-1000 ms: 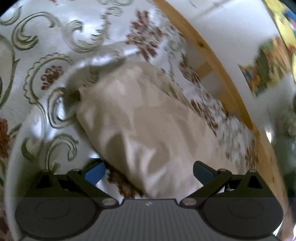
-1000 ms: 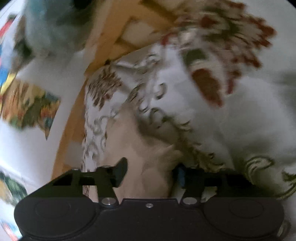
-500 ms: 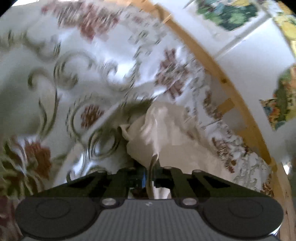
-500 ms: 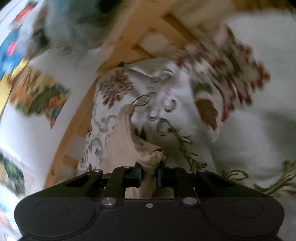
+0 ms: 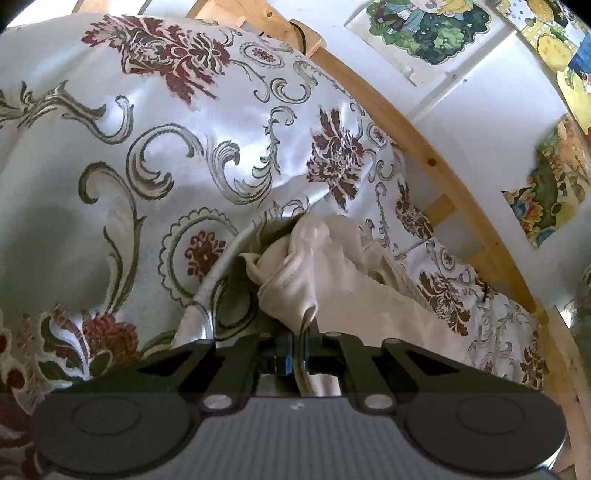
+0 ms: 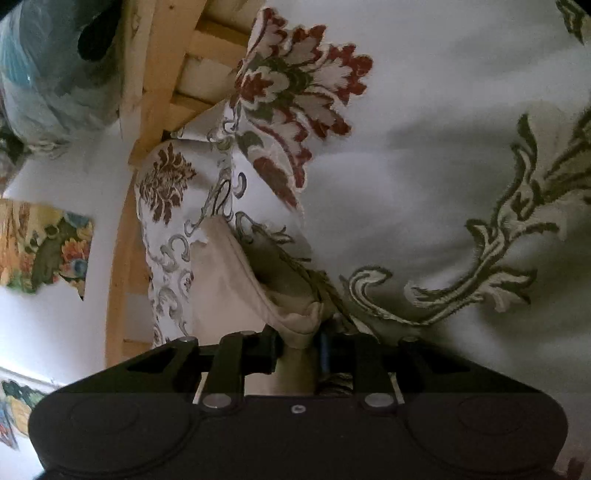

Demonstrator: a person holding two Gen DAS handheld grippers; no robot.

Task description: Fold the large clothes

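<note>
A beige garment [image 5: 332, 280] lies bunched on a floral bedspread [image 5: 166, 166]. In the left wrist view my left gripper [image 5: 300, 350] is shut on a gathered fold of it, and the cloth rises in a crumpled peak just ahead of the jaws. In the right wrist view my right gripper [image 6: 298, 349] holds another edge of the same beige garment [image 6: 221, 280]. Its jaws are opening slightly, with the cloth filling the gap between them and touching both pads. The rest of the garment trails away to the left under the gripper body.
A wooden bed frame [image 5: 443, 173] runs along the white wall, which carries colourful pictures [image 5: 424, 33]. In the right wrist view the frame's slats [image 6: 159, 74] sit at upper left beside a blue-grey soft bundle [image 6: 44, 74]. The bedspread [image 6: 443, 184] stretches to the right.
My left gripper was open over the flat garment, then shut on a fold and pulled it up into a bunch. My right jaws narrowed onto the cloth edge, then widened a little.
</note>
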